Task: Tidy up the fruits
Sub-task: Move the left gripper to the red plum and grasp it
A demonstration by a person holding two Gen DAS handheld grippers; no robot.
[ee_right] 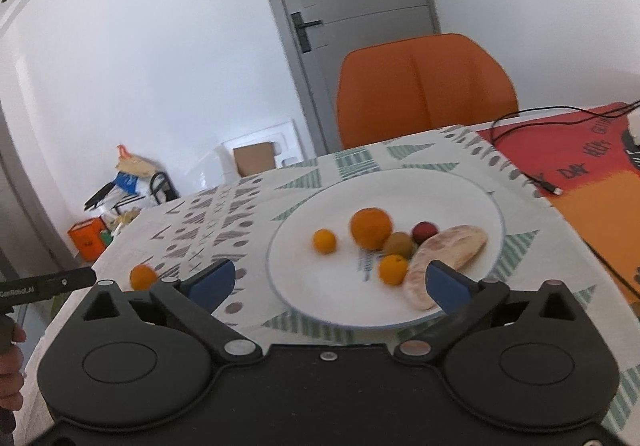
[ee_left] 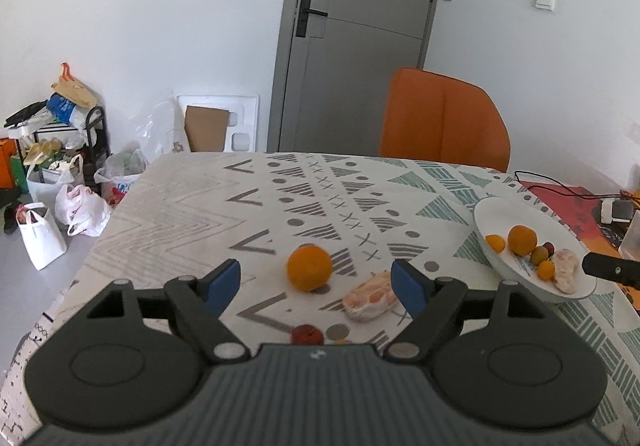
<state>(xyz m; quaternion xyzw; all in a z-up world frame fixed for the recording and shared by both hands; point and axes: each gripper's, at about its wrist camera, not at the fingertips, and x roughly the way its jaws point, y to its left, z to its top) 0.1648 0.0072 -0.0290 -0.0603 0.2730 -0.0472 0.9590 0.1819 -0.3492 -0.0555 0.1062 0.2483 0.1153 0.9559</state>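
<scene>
Between the left gripper (ee_left: 316,282) jaws — spread wide, holding nothing — sits the loose orange (ee_left: 309,267) on the tablecloth (ee_left: 192,214), dead ahead; peeled segment (ee_left: 370,301) just right of it. Nearer the left hand than the right gripper (ee_right: 328,282), likewise gaping empty over the plate (ee_right: 460,190). Probably next: straight push forward, then close.

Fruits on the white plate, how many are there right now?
6: a big orange, two small oranges, a brownish fruit, a red fruit, and a pale peeled segment at the right of the plate. None seems hidden.
</scene>
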